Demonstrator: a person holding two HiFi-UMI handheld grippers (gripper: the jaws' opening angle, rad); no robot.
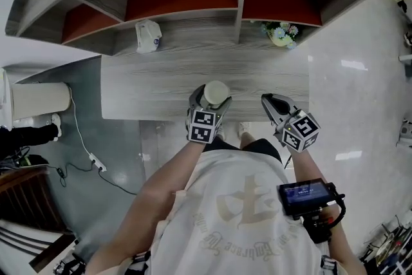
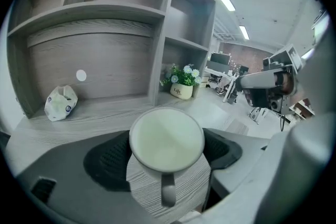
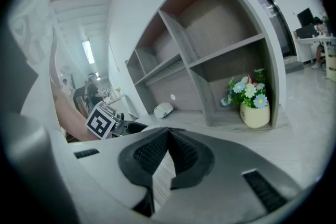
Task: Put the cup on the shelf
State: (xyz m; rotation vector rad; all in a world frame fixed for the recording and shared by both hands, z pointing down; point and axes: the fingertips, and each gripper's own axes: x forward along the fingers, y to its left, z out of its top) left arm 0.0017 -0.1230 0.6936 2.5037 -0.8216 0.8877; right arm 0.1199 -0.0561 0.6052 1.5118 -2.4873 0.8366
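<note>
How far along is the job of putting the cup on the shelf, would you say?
Done: the cup is gripped, with the left gripper shut on its body and its handle toward the camera. In hand: it is at the near edge of the tabletop, not in any compartment. Left: carry it to the shelf and release it. The right gripper is shut and empty.

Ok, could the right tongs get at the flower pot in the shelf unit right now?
Probably yes: the right tongs are shut and empty, and nothing stands on the worktop between them and the flower pot.
</note>
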